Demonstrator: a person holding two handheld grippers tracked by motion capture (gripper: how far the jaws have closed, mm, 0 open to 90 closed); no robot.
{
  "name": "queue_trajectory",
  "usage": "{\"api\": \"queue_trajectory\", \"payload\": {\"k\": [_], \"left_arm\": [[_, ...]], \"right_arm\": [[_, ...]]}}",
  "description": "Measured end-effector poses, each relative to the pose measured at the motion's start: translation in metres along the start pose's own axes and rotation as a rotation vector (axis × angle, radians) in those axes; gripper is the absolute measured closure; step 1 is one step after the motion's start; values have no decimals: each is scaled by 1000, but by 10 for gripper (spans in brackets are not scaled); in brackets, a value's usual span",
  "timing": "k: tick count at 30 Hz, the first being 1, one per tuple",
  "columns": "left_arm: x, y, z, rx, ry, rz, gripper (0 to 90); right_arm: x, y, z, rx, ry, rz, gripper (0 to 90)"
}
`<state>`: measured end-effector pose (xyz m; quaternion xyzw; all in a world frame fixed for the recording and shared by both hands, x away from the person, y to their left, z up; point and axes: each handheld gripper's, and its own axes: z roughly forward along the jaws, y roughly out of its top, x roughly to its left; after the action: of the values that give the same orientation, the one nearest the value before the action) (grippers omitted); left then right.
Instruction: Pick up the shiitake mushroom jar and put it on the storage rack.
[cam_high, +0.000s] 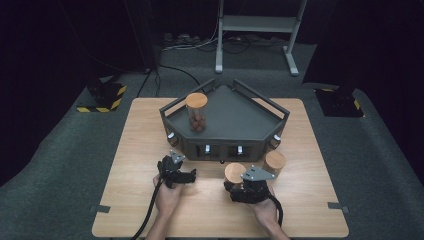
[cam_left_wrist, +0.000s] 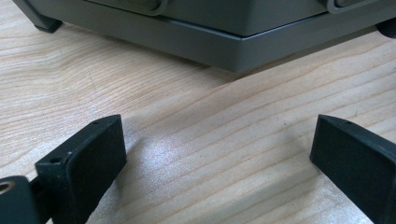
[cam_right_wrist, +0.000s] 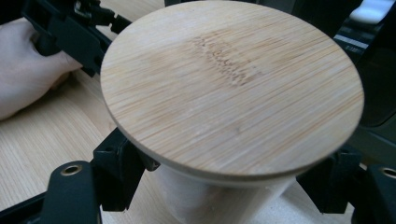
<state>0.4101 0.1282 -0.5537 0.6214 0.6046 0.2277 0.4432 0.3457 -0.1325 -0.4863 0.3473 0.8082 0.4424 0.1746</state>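
Note:
A clear jar with a round bamboo lid stands on the wooden table just in front of the dark grey tray. My right gripper is shut on its body below the lid, one jaw on each side; the high view shows this jar and my right gripper too. My left gripper rests low over bare wood, open, jaws wide apart with nothing between them; in the high view my left gripper lies left of the held jar. On the tray stands a lidded jar of brown balls.
A third lidded jar stands on the table just right of the held one, near the tray's front right corner. The tray's base edge lies close ahead of my left gripper. Bare table extends left and toward the front edge.

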Motion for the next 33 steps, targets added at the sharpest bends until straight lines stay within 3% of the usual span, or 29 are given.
{"api": "queue_trajectory", "payload": {"k": [14,33], "left_arm": [[0,0,0,0,0,0,32],[0,0,0,0,0,1,32]], "right_arm": [[-12,27,-9,-25,6,33,253],[-19,67,-18,-57,11,32,253]]}}
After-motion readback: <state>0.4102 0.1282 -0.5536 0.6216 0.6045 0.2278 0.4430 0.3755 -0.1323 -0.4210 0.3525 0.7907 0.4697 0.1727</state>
